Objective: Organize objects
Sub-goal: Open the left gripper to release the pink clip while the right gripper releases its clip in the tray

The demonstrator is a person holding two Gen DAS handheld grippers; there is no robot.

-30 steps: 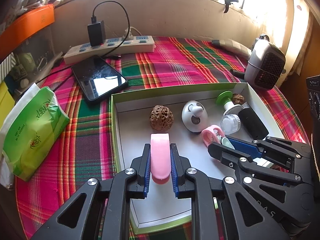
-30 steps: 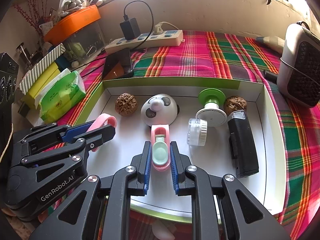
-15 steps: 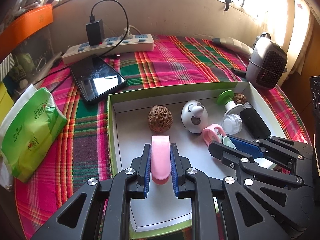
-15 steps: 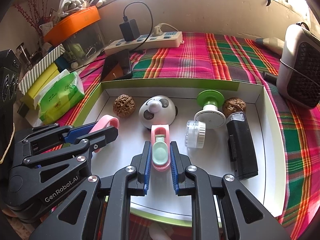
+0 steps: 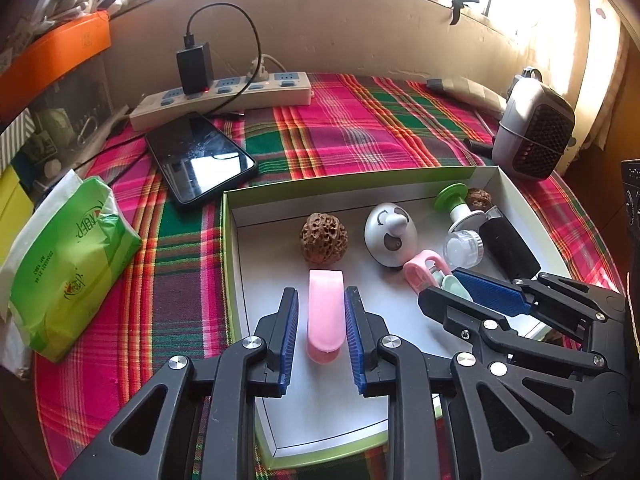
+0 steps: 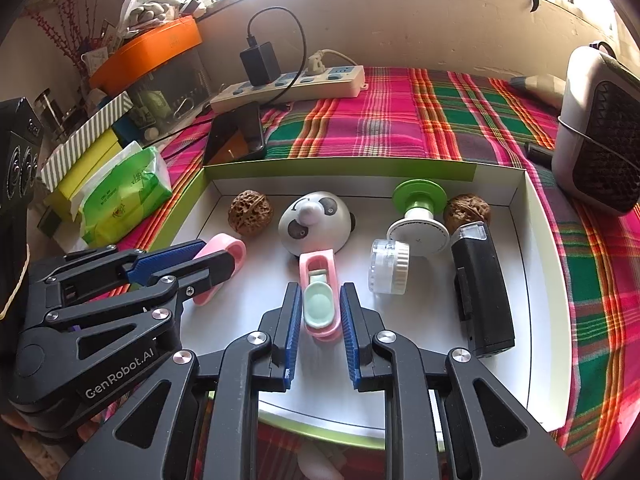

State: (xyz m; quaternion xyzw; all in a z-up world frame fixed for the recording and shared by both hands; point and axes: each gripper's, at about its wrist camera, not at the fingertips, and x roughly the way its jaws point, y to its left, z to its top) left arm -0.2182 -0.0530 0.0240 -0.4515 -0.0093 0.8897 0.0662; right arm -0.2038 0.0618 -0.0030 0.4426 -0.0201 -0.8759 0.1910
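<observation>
A white box with a green rim [image 5: 230, 240] [image 6: 540, 240] holds the objects. My left gripper [image 5: 321, 312] is open, its fingers apart on either side of a pink clip [image 5: 325, 316] lying on the box floor; the clip also shows in the right wrist view [image 6: 224, 250]. My right gripper [image 6: 321, 308] is open around a pink and mint clip [image 6: 319, 296], which rests on the floor in front of a panda toy [image 6: 314, 220]. The right gripper shows in the left wrist view [image 5: 472, 292] beside that clip [image 5: 424, 274].
In the box lie two walnuts [image 6: 251, 212] [image 6: 466, 212], a green-capped white piece [image 6: 418, 216], a clear jar [image 6: 389, 266] and a black device [image 6: 480, 292]. Outside are a phone [image 5: 200, 156], power strip [image 5: 224, 96], tissue pack [image 5: 68, 256] and heater [image 5: 532, 136].
Both grippers have opened: the jaws that pinched the pink clip and the pink and mint clip now stand apart from them. The clips lie on the box floor.
</observation>
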